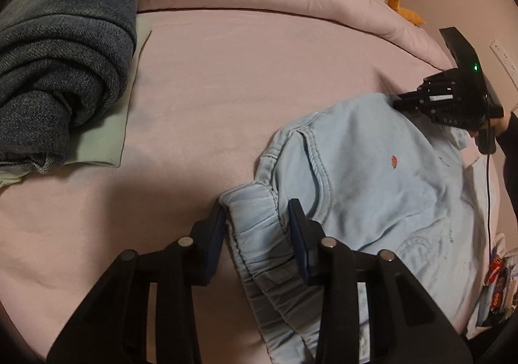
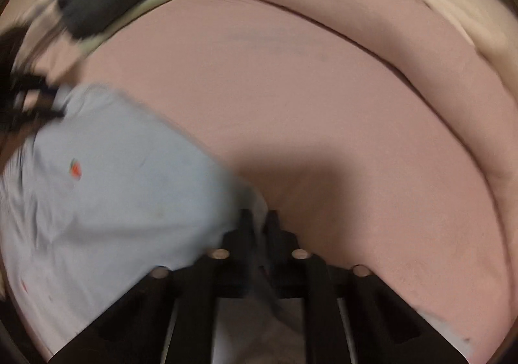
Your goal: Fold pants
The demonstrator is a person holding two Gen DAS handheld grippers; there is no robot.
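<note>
From the left wrist, the left tongs (image 1: 259, 221) squeeze the stretchy waistband of the light blue pants (image 1: 372, 176) lying on the pink bed (image 1: 226, 88), ready to lift that end. From the right wrist, the right tongs (image 2: 259, 221) are pinched nearly closed on a pants edge, so both ends can be moved together.

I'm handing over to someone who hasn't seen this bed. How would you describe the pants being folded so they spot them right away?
On the pink bed sheet, look to the side away from the stack of dark blue jeans. The light blue pants lie there, elastic waistband between the left gripper fingers. They are the only pale blue garment, with a tiny red mark on the fabric.
</note>
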